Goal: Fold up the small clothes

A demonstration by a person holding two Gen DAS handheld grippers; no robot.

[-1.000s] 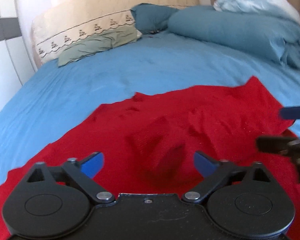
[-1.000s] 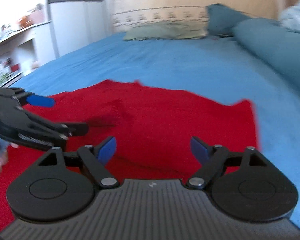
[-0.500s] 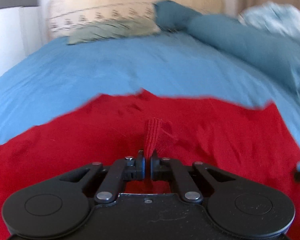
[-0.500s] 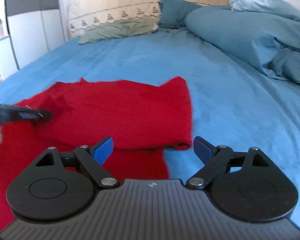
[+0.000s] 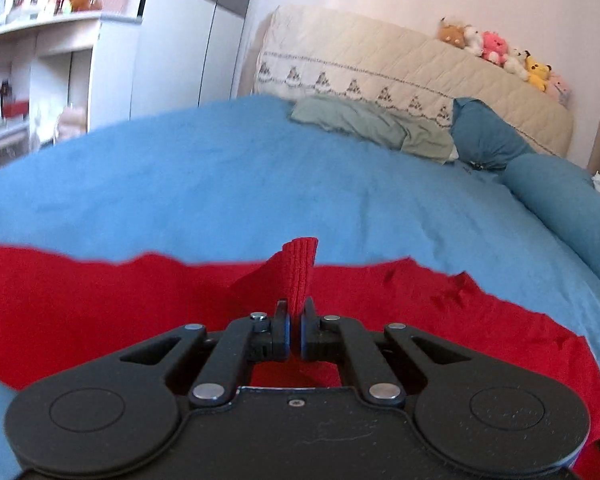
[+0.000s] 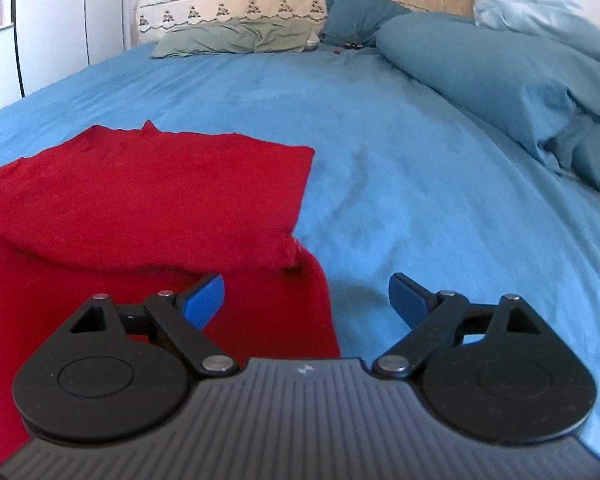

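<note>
Your left gripper (image 5: 294,334) pinches the red knit garment (image 5: 100,312), lifting 1 ribbed flap. Your right gripper (image 6: 306,300) hangs wide and empty over the near right edge on the blue bedsheet (image 6: 400,160); 1 fold lies flat, more remain.

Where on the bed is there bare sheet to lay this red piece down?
Bare blue bedsheet lies between the red knitted garment, the green pillow and the rolled teal duvet. The right edge is crowded by that duvet.

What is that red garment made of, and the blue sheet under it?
Red garment: looks like knitted wool or acrylic; fine ribs show on the strip pinched in the left gripper, with a fuzzy matte surface. Blue sheet: probably brushed cotton or microfibre; matte, softly creased, no sheen. The exact fibres can't be told.
</note>
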